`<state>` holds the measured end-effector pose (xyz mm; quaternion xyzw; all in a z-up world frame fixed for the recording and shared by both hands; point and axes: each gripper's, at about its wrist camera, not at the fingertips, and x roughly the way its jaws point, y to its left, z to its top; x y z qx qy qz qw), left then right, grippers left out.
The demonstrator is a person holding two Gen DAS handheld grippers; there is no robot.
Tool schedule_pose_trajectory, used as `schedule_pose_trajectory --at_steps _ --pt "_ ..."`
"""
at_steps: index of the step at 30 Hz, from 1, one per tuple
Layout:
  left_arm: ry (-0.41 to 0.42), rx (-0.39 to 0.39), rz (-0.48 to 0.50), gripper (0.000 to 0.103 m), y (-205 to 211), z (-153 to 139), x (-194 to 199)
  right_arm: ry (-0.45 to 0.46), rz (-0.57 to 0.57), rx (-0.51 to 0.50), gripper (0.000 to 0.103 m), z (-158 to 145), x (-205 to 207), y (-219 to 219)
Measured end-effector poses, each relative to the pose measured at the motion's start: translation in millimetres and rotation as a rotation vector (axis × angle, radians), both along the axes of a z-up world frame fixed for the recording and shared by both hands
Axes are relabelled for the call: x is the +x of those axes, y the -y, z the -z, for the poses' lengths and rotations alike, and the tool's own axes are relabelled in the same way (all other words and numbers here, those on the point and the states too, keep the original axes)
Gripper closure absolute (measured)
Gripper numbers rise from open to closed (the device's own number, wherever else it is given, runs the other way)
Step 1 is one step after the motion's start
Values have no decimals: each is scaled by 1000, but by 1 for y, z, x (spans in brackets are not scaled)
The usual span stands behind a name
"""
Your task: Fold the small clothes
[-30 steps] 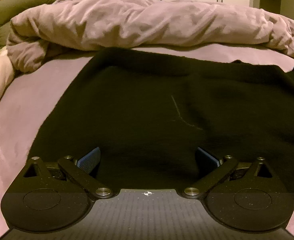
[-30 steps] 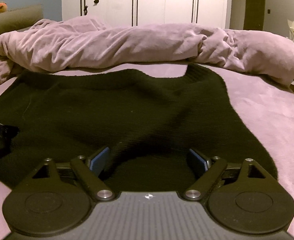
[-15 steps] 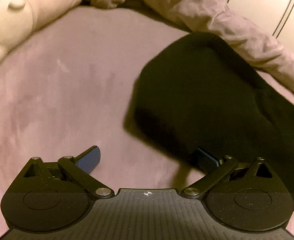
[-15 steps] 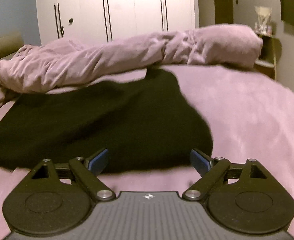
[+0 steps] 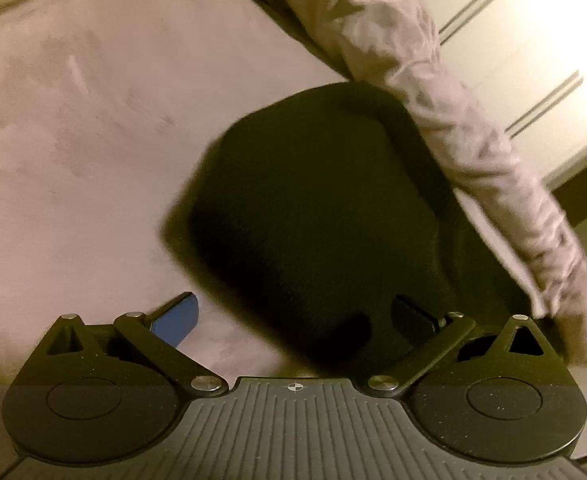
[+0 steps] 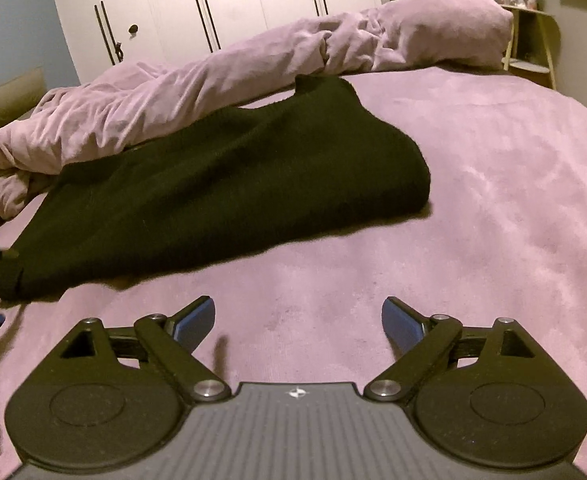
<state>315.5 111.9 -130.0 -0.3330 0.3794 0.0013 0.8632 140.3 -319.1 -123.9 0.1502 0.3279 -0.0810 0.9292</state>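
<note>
Hovering between folds, I hold both tongs wide and empty: left tongs (image 5: pixel 293 316) at the black sweater's (image 6: pixel 229 184) near corner, right tongs (image 6: pixel 298 322) over bare bedspread (image 6: pixel 493 200). Next I should pinch an end and fold across.

Right claw (image 6: pixel 298 322): jaws spread wide, nothing between them, over bare purple bed cover (image 6: pixel 493 208). Open cover straight ahead of it and off to its right, flat, no obstacle as far as the bed edge. Ahead-left lies the folded black sweater (image 6: pixel 221 192), a low mound with a thick folded edge nearest the claw. Beyond the sweater the bunched purple duvet (image 6: pixel 221 84) forms a long ridge across the far side, touching the sweater's back edge; it blocks any low pass there.

Left claw (image 5: pixel 293 318): jaws apart, the sweater's (image 5: pixel 313 208) near corner between the pads. Bare cover to its left and ahead-left. Duvet (image 5: pixel 473 128) ridge close along its right.
</note>
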Motion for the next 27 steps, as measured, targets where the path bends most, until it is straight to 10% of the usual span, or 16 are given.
schedule_pose_trajectory --at_steps 7,11,15,19,23,27 --pt "47 -148 -119 0 -17 9 19 11 -22 6 11 -1 3 -4" --pt "48 -187 -150 57 -32 12 24 18 -35 7 11 -1 6 -6" --pt "63 -293 -154 52 -42 30 21 31 -48 2 11 -3 9 -9" --pt "75 -250 -133 43 -31 21 33 31 -53 -2 11 -2 14 -12" --pt "57 -209 -115 70 -30 1 47 39 -54 5 11 -7 15 -10" --pt "191 40 18 75 3 -55 41 62 -47 13 11 -18 7 -1"
